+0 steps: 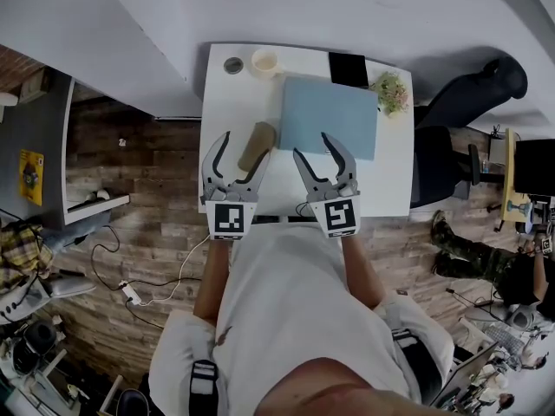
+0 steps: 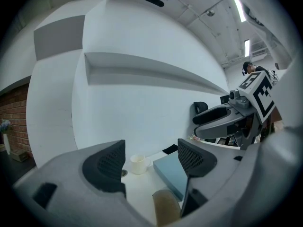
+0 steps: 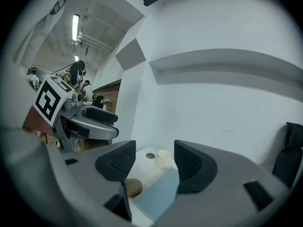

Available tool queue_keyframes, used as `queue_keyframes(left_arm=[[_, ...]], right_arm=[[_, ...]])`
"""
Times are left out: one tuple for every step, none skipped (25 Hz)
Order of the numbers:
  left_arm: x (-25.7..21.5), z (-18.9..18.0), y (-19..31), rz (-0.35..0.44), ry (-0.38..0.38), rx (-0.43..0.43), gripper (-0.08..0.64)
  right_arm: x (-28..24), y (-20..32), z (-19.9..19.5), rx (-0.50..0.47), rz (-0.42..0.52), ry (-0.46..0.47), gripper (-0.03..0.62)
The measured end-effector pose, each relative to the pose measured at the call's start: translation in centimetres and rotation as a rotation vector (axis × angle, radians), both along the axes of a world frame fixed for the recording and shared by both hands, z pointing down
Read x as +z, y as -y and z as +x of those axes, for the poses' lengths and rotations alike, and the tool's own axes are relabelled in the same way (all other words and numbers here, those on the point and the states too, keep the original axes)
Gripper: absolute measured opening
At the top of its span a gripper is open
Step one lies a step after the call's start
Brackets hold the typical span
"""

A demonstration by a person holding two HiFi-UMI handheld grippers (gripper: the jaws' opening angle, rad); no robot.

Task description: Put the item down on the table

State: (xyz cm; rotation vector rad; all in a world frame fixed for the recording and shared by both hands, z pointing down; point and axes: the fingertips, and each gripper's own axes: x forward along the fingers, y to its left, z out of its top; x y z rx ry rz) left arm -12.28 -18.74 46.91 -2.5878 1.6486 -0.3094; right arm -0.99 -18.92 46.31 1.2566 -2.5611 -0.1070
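2 tools [image 1: 247, 143] [image 1: 312, 146] above table [image 1: 221, 102] front edge

This looks like an office or lab workroom. A white table [image 1: 234, 102] carries a cup [image 1: 264, 61] and a small plant [image 1: 390, 92] near its far edge, with a black office chair [image 1: 468, 94] beside it. There is also a monitor [image 1: 536, 167], a power strip [image 1: 131, 294] on the wooden floor [image 1: 156, 163], and strip lights [image 2: 235, 1] overhead.

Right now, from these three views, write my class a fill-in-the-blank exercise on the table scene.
The cup stands on the ___ table.
In the head view, the tan item lies to the ___ of the blue folder.
The right gripper holds ___.
Missing words: white; left; nothing.
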Motion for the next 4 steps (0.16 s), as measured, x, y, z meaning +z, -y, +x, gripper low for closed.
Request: queue_keyframes(left_arm=[[0.04,0.00,0.08,0.000,0.003,0.001,0.354],[0.08,0.00,0.16,0.000,0.005,0.001,0.354],[0.12,0.00,0.23,-0.002,0.006,0.001,0.354],[0.15,0.01,0.30,-0.003,0.006,0.001,0.354]], right_arm=[[-0.02,0.08,0.01,0.002,-0.001,0.000,0.255],[-0.03,0.13,0.02,0.005,-0.005,-0.001,0.255],[-0.02,0.19,0.04,0.008,-0.010,-0.003,0.255],[0.00,0.24,0.06,0.010,-0.015,-0.005,0.255]])
